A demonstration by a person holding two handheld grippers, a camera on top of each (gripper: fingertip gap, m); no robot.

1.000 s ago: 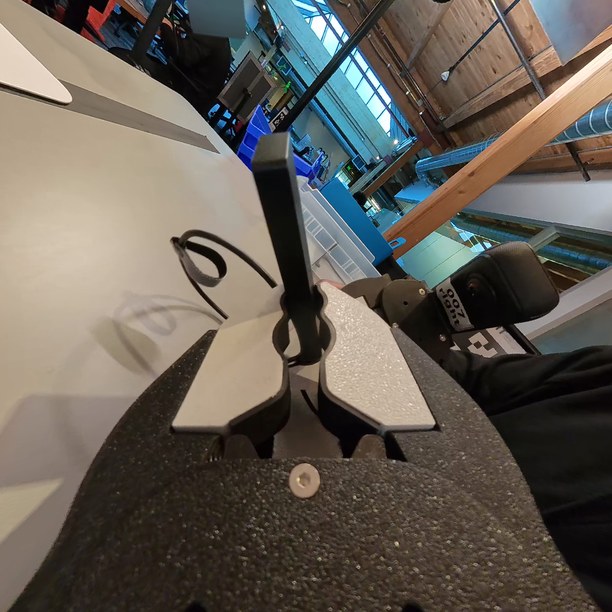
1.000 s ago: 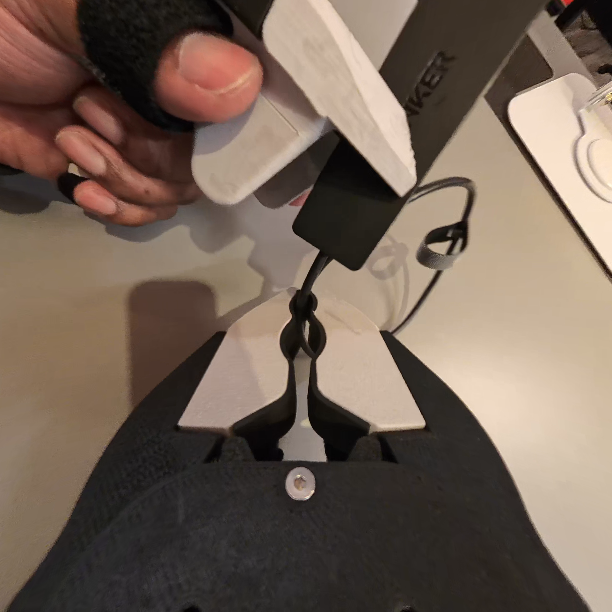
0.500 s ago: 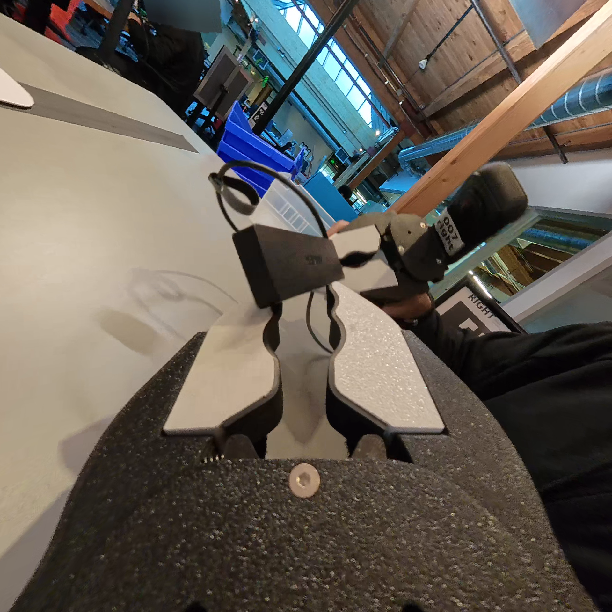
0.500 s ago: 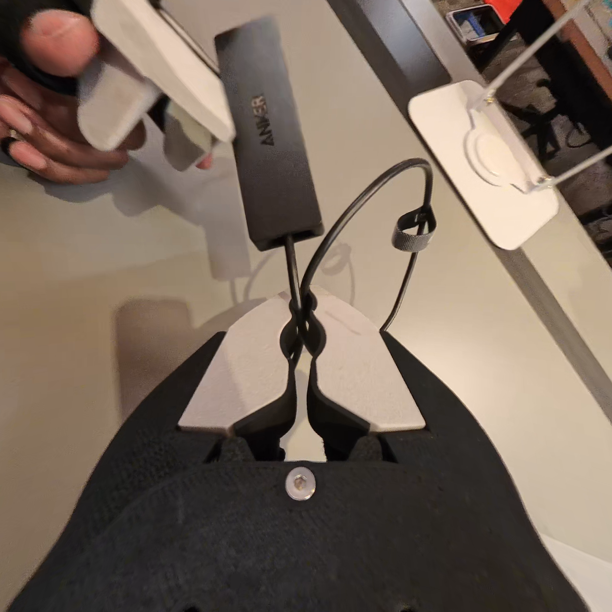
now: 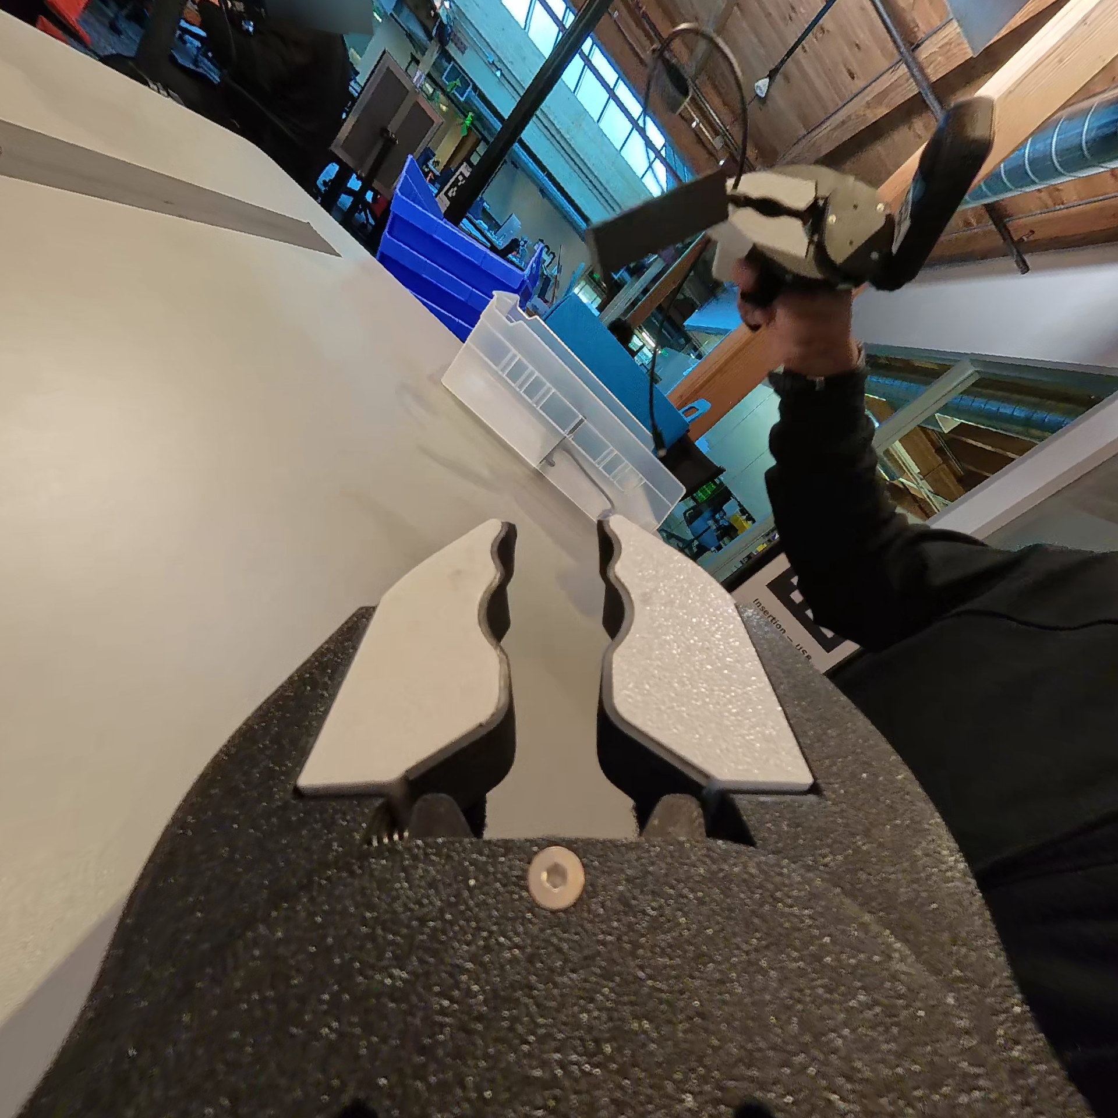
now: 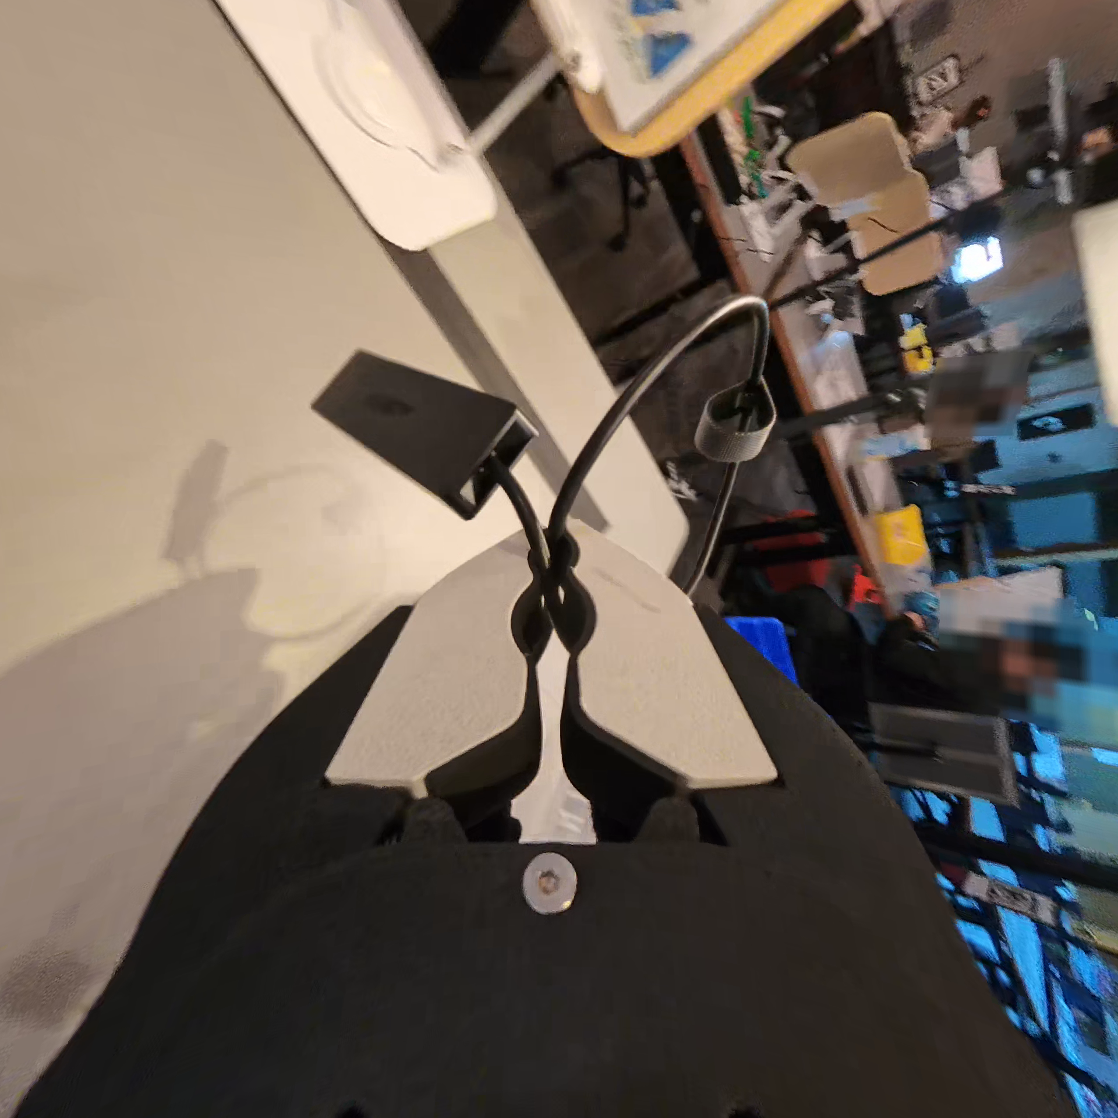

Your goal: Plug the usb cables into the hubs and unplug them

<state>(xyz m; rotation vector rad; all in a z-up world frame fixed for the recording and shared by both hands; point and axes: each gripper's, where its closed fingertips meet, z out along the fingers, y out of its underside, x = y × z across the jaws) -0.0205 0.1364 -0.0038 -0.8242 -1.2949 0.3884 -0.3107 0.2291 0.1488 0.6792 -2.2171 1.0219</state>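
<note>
Right claw: clamped on the black cable of the hub, two strands crossed between the pads; raised well above the table.
Left claw: jaws parted to a middling gap, nothing between them; held low over the table.
Hub: black, slim, hanging in the air from its own cable just ahead of the right claw's tips; tilted, touching nothing else.
Cable loop: arched up and to the right, with a grey strap around it; free end dropped out of sight behind the right claw.
Plug: not seen seated in any port; port side of the hub not shown.
Clear bin: on the table beyond the left claw, contents not discernible.
Progress: judged unplugged at this moment, with the hub carried by one claw alone; whether a plug-and-unplug round was complete, impossible to tell.
Left to do: judged to be either setting the hub down or regripping body and plug for an insertion.
</note>
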